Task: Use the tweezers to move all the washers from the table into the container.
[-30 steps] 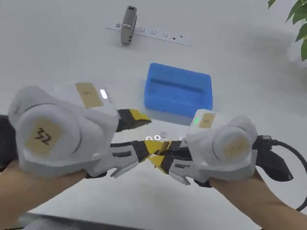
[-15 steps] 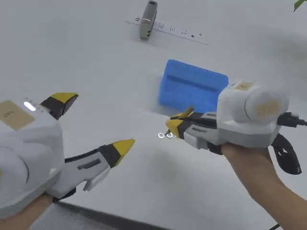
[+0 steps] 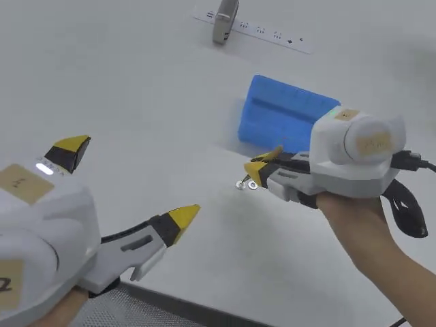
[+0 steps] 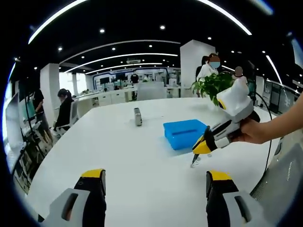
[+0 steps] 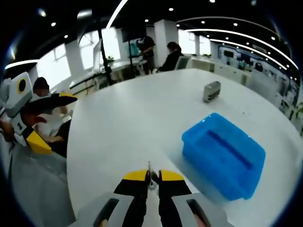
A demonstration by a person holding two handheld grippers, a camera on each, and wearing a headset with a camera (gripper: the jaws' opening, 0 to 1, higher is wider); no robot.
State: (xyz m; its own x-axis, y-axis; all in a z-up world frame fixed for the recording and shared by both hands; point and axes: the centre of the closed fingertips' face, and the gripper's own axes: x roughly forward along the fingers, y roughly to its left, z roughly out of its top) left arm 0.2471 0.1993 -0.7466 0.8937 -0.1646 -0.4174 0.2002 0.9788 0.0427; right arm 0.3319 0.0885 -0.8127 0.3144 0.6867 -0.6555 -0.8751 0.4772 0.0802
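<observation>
The left gripper (image 3: 127, 180) has drawn back to lower left, spread, while the right gripper (image 3: 263, 167) pinches tweezers (image 5: 148, 166) over the washers (image 3: 244, 184), which may skid away if nudged.

White table (image 3: 136, 102): blue container (image 3: 286, 119), washers (image 3: 243, 185) just beside it, power strip (image 3: 272, 34), grey device (image 3: 223, 12).

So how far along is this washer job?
Barely started: the blue container looks empty. In hand: the right claw is shut on the tweezers, tips near the washers on the table. Left to do: lifting them in. The left claw is open.
</observation>
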